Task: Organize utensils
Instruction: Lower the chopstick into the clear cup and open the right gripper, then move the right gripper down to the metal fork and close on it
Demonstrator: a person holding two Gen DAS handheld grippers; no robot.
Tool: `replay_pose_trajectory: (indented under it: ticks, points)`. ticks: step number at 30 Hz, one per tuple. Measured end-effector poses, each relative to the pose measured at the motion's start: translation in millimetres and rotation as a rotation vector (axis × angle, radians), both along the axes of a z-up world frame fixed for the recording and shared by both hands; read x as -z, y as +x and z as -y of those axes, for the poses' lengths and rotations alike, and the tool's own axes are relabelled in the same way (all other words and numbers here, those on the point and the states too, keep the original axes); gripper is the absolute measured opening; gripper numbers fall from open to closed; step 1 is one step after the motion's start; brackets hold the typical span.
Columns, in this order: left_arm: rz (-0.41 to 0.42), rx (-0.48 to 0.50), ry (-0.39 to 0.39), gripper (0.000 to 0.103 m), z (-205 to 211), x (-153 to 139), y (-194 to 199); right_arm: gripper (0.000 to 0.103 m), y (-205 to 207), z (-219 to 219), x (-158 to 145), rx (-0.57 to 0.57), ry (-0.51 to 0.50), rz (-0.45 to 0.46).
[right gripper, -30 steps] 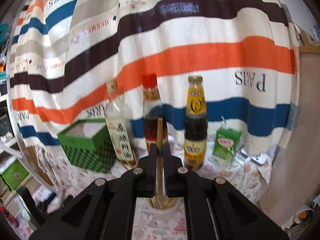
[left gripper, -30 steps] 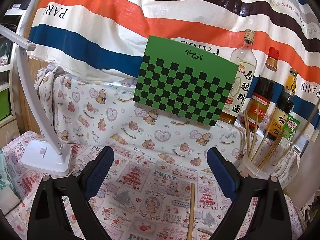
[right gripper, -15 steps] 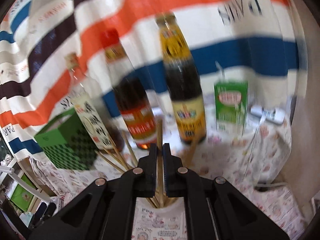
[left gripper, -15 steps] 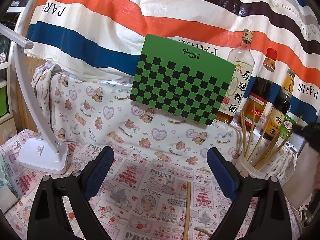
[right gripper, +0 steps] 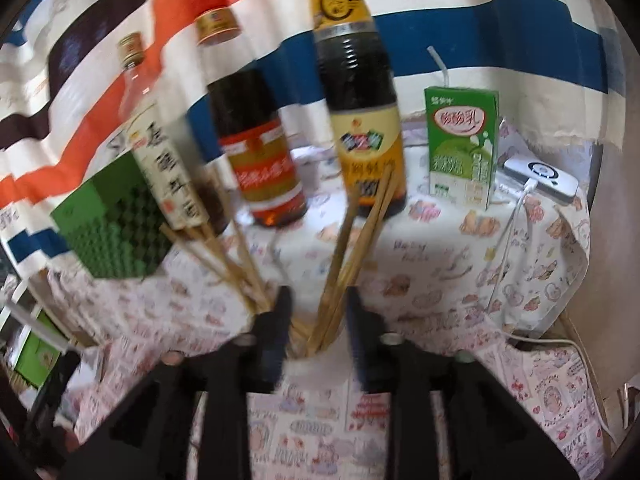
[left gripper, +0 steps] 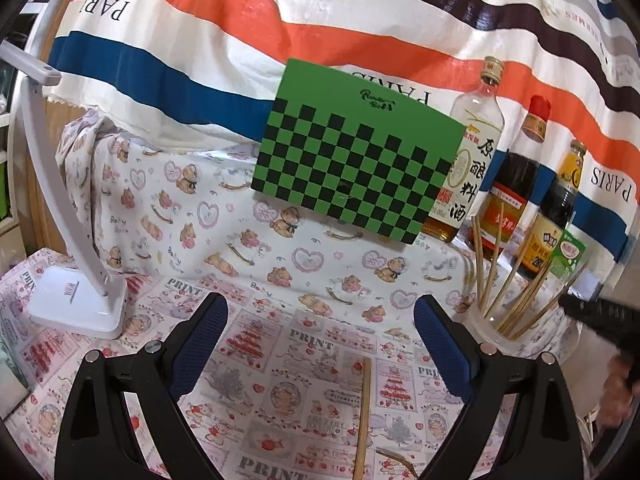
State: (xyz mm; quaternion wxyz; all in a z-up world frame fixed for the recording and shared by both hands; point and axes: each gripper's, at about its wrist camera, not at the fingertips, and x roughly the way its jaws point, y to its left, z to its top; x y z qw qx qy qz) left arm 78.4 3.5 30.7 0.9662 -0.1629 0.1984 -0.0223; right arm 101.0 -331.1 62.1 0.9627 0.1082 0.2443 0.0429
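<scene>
A clear cup (left gripper: pixel 494 330) at the right holds several wooden chopsticks (left gripper: pixel 506 280). My right gripper (right gripper: pixel 316 312) is open just above that cup, its jaws either side of the chopsticks (right gripper: pixel 352 248) fanned out in it; it holds nothing. It shows at the right edge of the left wrist view (left gripper: pixel 600 314). My left gripper (left gripper: pixel 320 340) is open and empty above the printed tablecloth. One loose chopstick (left gripper: pixel 363 416) lies on the cloth between its jaws, pointing away from me.
A green checkered box (left gripper: pixel 356 164) stands at the back. Three sauce bottles (right gripper: pixel 256 136) and a green drink carton (right gripper: pixel 462 144) stand behind the cup. A white lamp base (left gripper: pixel 76 304) is at the left. A white charger with cable (right gripper: pixel 540 176) lies at the right.
My right gripper has come down over the cup and opened, letting its chopstick go into the cup. The left gripper has barely moved.
</scene>
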Motion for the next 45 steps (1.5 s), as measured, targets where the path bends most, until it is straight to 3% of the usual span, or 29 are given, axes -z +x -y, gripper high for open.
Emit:
replay_pose_trajectory:
  ticks: [2,4,9,13,16,22,25,32,37,40,45]
  points:
    - [0.024,-0.012,0.055,0.093,5,-4,-4,0.041,-9,-7,5,-0.025,-0.017,-0.004]
    - [0.053,-0.028,0.103,0.094,11,-8,-10,0.059,-17,-14,9,-0.050,-0.035,-0.003]
    - [0.080,-0.008,0.150,0.099,21,-14,-17,0.078,-20,-37,21,-0.118,-0.112,-0.052]
    - [0.101,0.010,0.184,0.102,27,-17,-21,0.084,-15,-54,39,-0.180,-0.180,-0.123]
    - [0.075,0.027,0.137,0.102,22,-16,-17,0.084,-10,-67,55,-0.225,-0.238,-0.182]
    - [0.026,-0.061,0.079,0.102,-1,-10,-10,0.084,-1,-95,84,-0.350,-0.296,-0.301]
    - [0.009,-0.092,0.058,0.102,-13,-6,-6,0.072,10,-108,94,-0.404,-0.276,-0.368]
    - [-0.046,-0.148,0.086,0.102,-31,7,8,0.048,18,-147,116,-0.535,-0.356,-0.444]
    - [-0.081,-0.146,0.069,0.102,-36,16,15,0.031,18,-159,123,-0.554,-0.368,-0.471]
    - [-0.080,-0.141,0.080,0.102,-33,15,15,0.027,14,-166,123,-0.541,-0.417,-0.448]
    - [-0.081,-0.123,0.115,0.102,-24,15,15,0.024,19,-172,122,-0.528,-0.413,-0.447]
